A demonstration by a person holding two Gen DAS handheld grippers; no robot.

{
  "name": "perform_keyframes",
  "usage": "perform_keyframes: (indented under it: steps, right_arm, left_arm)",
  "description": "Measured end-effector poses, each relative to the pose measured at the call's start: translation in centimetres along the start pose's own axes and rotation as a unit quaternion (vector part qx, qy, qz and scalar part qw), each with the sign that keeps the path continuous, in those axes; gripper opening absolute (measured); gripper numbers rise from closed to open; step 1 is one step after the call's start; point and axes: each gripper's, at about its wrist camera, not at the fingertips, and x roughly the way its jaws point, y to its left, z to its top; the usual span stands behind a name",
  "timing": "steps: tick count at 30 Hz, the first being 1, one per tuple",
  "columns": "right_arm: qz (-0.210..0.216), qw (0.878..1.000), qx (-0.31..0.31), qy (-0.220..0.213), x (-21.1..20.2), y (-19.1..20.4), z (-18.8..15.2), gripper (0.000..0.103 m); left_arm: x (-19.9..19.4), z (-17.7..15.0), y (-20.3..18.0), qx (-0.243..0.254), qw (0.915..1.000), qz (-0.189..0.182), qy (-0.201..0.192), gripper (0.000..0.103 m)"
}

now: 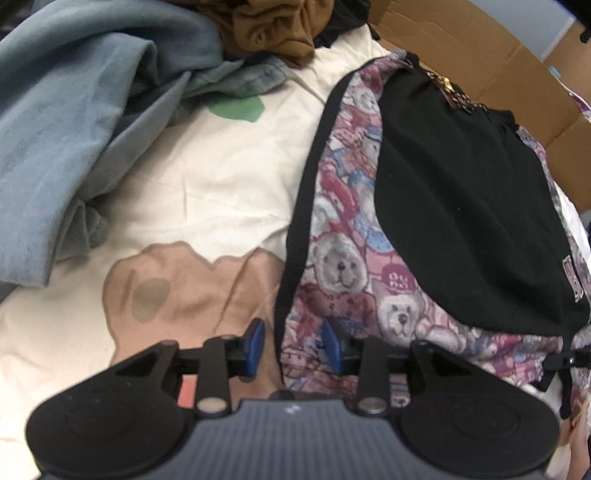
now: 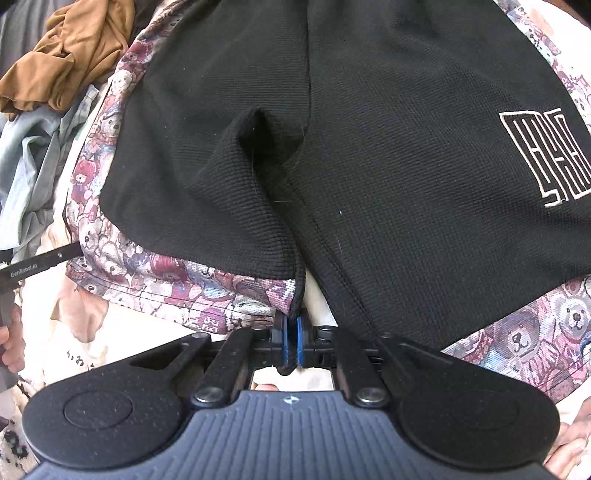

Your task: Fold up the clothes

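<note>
Black shorts with teddy-bear print side panels [image 1: 461,192] lie on a cream bedsheet. In the right wrist view the shorts [image 2: 332,147] fill the frame, with a white logo at right. My right gripper [image 2: 290,339] is shut on the shorts' hem at the crotch, where the two legs meet. My left gripper [image 1: 293,343] is open, its blue pads either side of the shorts' black-trimmed side edge, low over the sheet. The left gripper's body also shows in the right wrist view [image 2: 37,264] at the far left.
A blue-grey garment [image 1: 74,129] is heaped at the left and a brown garment [image 1: 273,26] at the back. The cream sheet [image 1: 221,177] has a tan bear print. A cardboard box [image 1: 517,66] stands at the back right.
</note>
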Motion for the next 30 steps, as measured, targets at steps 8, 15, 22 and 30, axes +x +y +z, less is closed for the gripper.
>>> perform_keyframes:
  steps: [8,15,22,30]
  right_arm:
    - [0.001,1.000,0.002,0.002,-0.1,-0.1,-0.3,0.002]
    - [0.007,1.000,-0.001,0.006,-0.6,0.1,-0.5,0.003]
    - [0.037,0.999,-0.009,0.023,-0.6,1.4,-1.2,0.003]
    - [0.047,0.999,-0.001,0.019,-0.8,1.8,-1.9,0.038]
  left_arm:
    - [-0.7,-1.1,0.7,-0.004,0.9996,-0.025,0.008,0.027]
    - [-2.6,-0.9,0.7,-0.006,0.9998,-0.020,0.005,0.007]
    - [-6.4,0.3,0.7,0.007,0.9997,0.021,-0.013,0.001]
    - [-6.9,1.3,2.8,-0.024,0.9987,0.042,-0.016,0.005]
